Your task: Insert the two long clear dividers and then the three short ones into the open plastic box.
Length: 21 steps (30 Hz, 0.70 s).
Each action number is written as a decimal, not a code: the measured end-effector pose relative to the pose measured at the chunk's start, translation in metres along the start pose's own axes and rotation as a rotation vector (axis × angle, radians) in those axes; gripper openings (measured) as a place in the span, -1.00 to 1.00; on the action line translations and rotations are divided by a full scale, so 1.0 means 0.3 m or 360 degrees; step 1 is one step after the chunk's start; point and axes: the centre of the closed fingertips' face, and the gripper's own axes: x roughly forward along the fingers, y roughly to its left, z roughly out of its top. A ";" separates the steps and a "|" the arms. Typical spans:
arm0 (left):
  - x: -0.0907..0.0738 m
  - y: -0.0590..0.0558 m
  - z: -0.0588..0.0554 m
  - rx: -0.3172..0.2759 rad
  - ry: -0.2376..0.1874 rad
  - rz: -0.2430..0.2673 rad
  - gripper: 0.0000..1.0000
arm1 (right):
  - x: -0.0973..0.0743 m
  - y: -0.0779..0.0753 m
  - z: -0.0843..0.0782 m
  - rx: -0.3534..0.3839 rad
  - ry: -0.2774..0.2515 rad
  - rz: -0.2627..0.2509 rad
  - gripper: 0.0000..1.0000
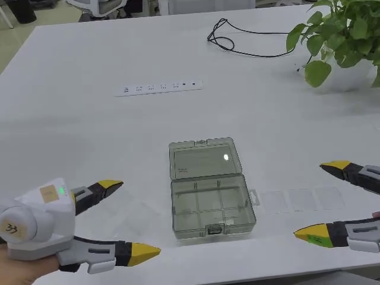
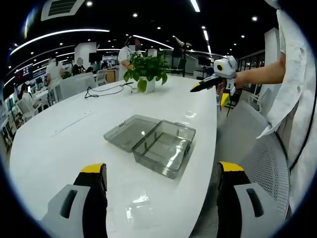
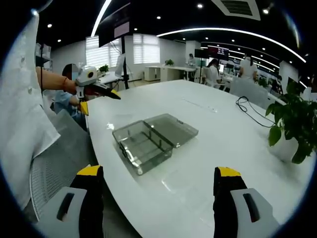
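Clear plastic on the pale surface [image 1: 71,107] is the trap. The short dividers [image 1: 303,199] lie flat between the spread tips of the right claw [image 1: 310,200] and barely show, so a pinch could miss an edge. The long dividers [image 2: 137,203] lie just ahead of the left claw [image 1: 137,218], which is also spread and holds nothing. Flat sheets like these may skid when nipped. The box [image 1: 212,208] sits between the two claws, apart from each. It is smoky grey and see-through, with its lid folded flat on the far side. It looks light, so a crooked push could slide it. Faint lines cross its tray; whether they are slots or dividers, I cannot tell.
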 end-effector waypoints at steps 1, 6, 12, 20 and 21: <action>0.001 0.000 0.000 0.0000 0.0001 0.0000 0.88 | 0.000 0.000 0.000 -0.0001 0.0000 0.0000 0.84; 0.002 0.002 0.001 0.0002 0.0003 -0.0003 0.87 | 0.001 0.001 -0.002 0.0003 -0.0002 -0.0001 0.84; 0.005 0.001 -0.003 0.0003 0.0011 -0.0011 0.86 | 0.002 0.001 -0.004 0.0009 -0.0002 -0.0003 0.84; 0.006 0.004 -0.006 0.0000 0.0014 -0.0017 0.86 | 0.005 -0.001 -0.003 0.0013 -0.0004 -0.0002 0.85; 0.006 0.003 -0.006 0.0000 0.0014 -0.0017 0.85 | 0.006 -0.001 -0.004 0.0014 -0.0003 -0.0001 0.85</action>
